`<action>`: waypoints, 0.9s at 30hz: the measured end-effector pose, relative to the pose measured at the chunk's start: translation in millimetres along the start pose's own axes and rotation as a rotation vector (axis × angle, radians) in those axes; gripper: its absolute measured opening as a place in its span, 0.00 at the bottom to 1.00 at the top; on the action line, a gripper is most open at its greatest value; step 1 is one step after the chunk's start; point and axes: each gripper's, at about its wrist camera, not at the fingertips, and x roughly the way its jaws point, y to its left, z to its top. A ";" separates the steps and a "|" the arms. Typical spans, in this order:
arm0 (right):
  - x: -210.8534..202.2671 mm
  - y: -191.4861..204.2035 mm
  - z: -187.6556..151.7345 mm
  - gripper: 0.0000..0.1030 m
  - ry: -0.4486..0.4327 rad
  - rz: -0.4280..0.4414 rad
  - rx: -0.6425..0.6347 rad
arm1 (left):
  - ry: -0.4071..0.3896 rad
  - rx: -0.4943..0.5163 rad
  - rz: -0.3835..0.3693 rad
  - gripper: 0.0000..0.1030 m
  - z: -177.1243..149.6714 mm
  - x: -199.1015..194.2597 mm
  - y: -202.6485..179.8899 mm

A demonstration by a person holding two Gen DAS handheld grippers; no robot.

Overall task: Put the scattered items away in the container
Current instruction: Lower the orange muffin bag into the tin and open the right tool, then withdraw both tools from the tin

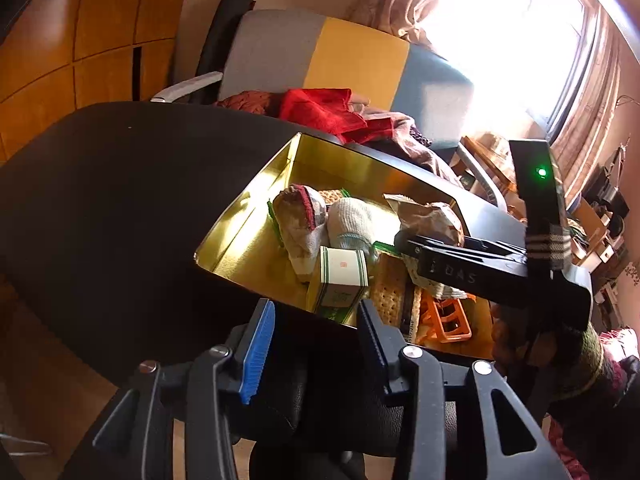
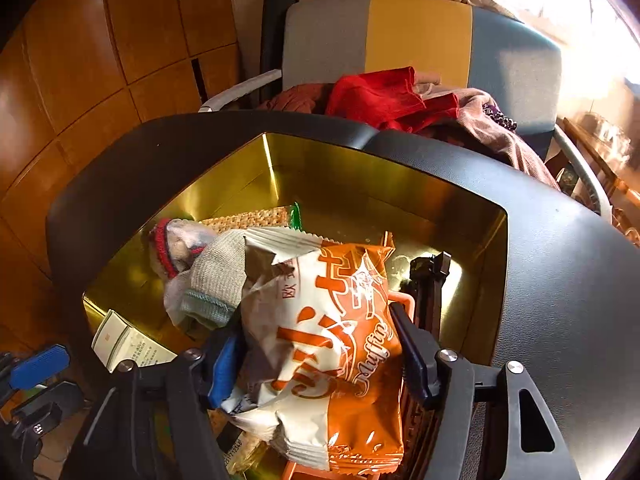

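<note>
A: Where is the orange-and-white plastic muffin packet [image 2: 320, 344]?

B: Between the right tool's [image 2: 316, 356] spread jaws, over the gold metal container [image 2: 400, 184]; long axis along the fingers. The left tool [image 1: 316, 332] is open, empty.

The black table [image 2: 560, 280] bears one gold tin [image 2: 360, 176].

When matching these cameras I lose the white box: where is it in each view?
Left wrist: white box low centre, inside the gold tin.
Right wrist: box lower left, at the tin's near corner.
Shared landmark: red cloth on the chair.
</note>
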 end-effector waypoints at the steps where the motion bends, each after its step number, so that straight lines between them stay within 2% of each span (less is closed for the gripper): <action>1: -2.3 0.2 -0.3 0.70 -0.006 -0.001 0.000 | -0.001 0.000 0.014 0.43 0.0 -0.7 -0.8; 6: -15.2 2.0 -2.5 0.73 -0.036 -0.032 -0.006 | -0.010 0.007 0.092 0.51 0.6 -5.3 -5.8; 11: -34.4 3.2 -9.4 0.76 -0.078 -0.069 -0.004 | -0.038 0.034 0.202 0.52 3.2 -13.0 -16.6; 15: -57.1 -4.7 -22.2 0.78 -0.115 -0.120 0.050 | -0.052 0.044 0.282 0.52 6.7 -17.2 -25.8; 21: -87.0 -18.7 -46.6 0.81 -0.143 -0.163 0.114 | -0.090 0.013 0.325 0.52 13.9 -23.0 -38.3; 23: -92.5 -19.2 -52.7 0.82 -0.140 -0.166 0.116 | -0.101 0.024 0.349 0.48 16.2 -23.9 -44.0; 27: -96.9 -16.7 -59.5 0.82 -0.136 -0.167 0.109 | -0.084 0.052 0.351 0.43 20.1 -24.0 -53.1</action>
